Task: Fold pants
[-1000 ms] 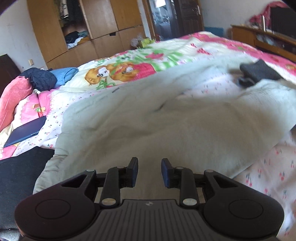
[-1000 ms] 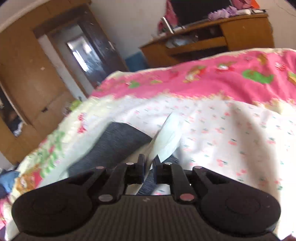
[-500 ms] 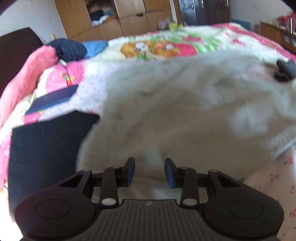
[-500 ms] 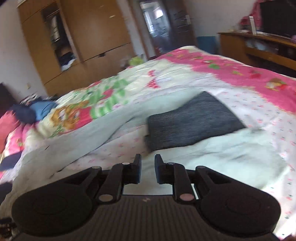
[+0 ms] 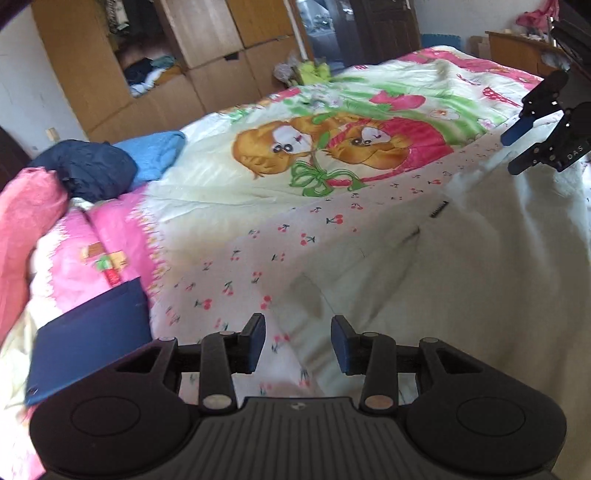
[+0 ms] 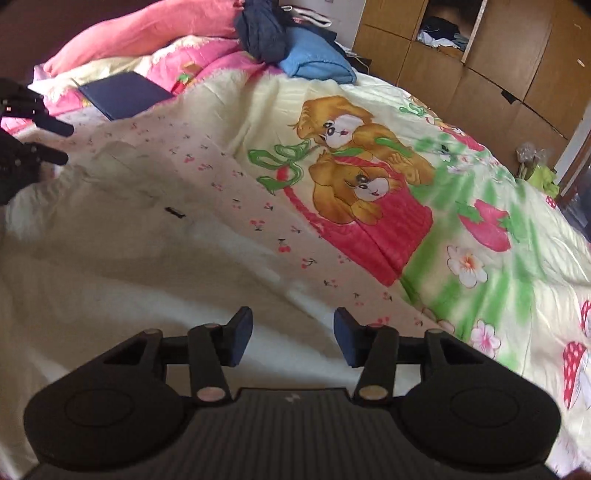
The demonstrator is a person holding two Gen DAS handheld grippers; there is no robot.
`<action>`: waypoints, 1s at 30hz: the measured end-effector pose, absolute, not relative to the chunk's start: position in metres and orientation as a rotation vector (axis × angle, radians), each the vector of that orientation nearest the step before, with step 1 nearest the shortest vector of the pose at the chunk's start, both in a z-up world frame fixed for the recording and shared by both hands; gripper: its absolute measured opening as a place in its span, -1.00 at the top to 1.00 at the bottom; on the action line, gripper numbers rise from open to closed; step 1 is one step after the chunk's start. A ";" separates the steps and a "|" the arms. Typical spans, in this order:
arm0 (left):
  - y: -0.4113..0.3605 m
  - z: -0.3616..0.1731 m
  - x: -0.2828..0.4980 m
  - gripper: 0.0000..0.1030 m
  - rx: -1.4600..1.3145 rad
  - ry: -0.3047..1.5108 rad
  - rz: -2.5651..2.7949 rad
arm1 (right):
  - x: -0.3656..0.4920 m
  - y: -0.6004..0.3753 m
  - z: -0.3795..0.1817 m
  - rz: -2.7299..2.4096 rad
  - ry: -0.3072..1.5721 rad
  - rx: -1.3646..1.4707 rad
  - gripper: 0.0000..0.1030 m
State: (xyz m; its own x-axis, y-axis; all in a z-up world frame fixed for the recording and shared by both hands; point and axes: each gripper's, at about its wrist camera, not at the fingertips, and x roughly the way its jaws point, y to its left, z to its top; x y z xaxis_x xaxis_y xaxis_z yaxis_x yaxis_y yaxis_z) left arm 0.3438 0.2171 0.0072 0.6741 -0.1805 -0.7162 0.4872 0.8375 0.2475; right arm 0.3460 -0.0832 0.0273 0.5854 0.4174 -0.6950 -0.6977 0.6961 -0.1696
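Fingers [image 5: 255,341] of left gripper [image 5: 298,343] and right gripper [image 6: 293,339] opening, nothing between them, both low over white pants [image 5: 461,280] spread flat on bed [image 5: 229,192], beside puppy picture [image 6: 354,177].

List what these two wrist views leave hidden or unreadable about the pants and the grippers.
- Pants: left wrist view, the right frame edge and the left gripper body cut them off; the outline is lost.
- Pants, right wrist view: pale cloth blurs into the bedspread; legs and waistband are indistinguishable.
- Right gripper: left wrist view, frame edge hides its body.
- Wardrobe contents: too small.
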 end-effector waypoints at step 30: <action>0.225 0.094 0.211 0.58 0.471 0.653 -0.484 | 0.159 -0.113 0.117 0.664 0.667 -0.451 0.99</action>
State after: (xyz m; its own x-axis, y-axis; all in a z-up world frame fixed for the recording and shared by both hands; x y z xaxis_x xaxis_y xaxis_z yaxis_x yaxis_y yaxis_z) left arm 0.2106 0.2248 0.0943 0.6934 -0.2732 -0.6667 0.5584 0.7885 0.2578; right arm 0.1592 -0.1133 0.1169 0.5961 0.4122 -0.6890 -0.6868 0.7063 -0.1716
